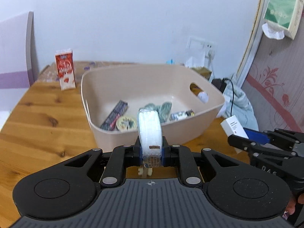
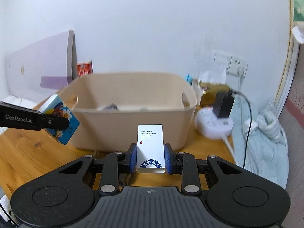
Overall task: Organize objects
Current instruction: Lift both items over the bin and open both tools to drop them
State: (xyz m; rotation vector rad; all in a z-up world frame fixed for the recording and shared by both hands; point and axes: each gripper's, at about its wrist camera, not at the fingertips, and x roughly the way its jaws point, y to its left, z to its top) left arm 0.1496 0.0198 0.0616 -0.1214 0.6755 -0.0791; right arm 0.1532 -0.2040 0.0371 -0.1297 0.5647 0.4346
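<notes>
A beige plastic basket (image 1: 190, 131) stands on the wooden table (image 1: 43, 121) and holds several small items. My left gripper (image 1: 151, 152) is shut on a tissue pack (image 1: 150, 133), held just in front of the basket's near wall; in the right wrist view the pack (image 2: 62, 117) shows a blue cartoon print. My right gripper (image 2: 150, 158) is shut on a white hotel-supplies box (image 2: 150, 148), held in front of the basket (image 2: 133, 117). In the left wrist view that box (image 1: 234, 127) and the right gripper (image 1: 245, 138) are at the right.
A red milk carton (image 1: 65, 69) stands at the table's back left. A white power strip (image 2: 212, 125) with a black adapter (image 2: 223, 104) lies right of the basket. A tissue box (image 1: 283, 9) hangs on the right wall. Bedding (image 2: 266, 138) lies right of the table.
</notes>
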